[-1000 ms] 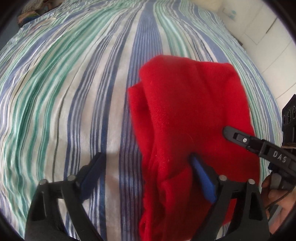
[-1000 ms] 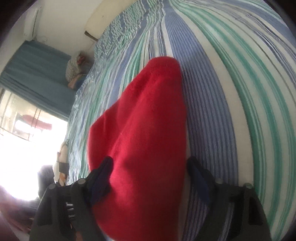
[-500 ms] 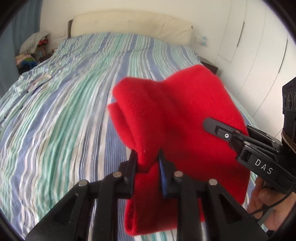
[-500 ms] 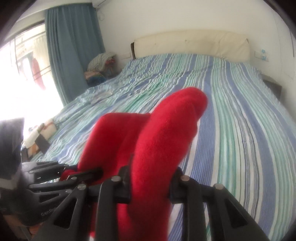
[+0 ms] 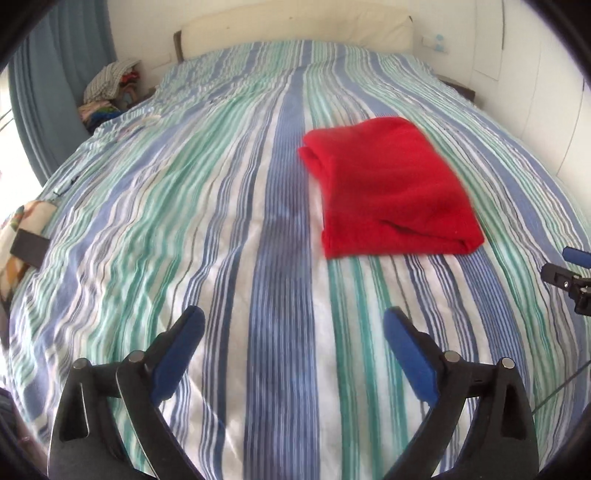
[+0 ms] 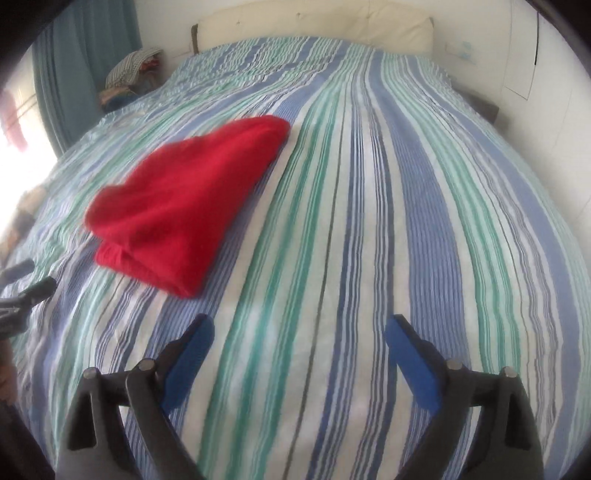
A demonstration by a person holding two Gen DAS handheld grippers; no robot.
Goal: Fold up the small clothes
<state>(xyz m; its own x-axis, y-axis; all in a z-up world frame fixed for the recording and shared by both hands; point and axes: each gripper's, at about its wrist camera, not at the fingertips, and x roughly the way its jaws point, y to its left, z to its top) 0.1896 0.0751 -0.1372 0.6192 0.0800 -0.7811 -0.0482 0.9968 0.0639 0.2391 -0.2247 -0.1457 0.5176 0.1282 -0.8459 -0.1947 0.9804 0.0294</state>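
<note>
On the striped blue, green and white bed cover (image 5: 207, 229) lies the red fleece garment (image 5: 391, 192), folded into a compact, roughly rectangular packet with its layered edges facing the near side and a rounded fold at the far corner. It rests flat and unsupported, near the middle of the bed, well apart from both tools; judged from this, the fold is complete and the piece has been set down to stay. The left gripper (image 5: 293, 325) hangs above bare cover, its blue-padded jaws opening wide with nothing between them. The right gripper (image 6: 299, 332) is in the same condition, jaws opening, empty, the garment off to its left. Each tool's tip shows at the edge of the other's view. Beyond, a cream padded headboard (image 5: 295, 26) backs the bed, and a heap of mixed clothes (image 5: 107, 92) sits beside a blue curtain (image 5: 55, 74), probably the stock awaiting folding.
</note>
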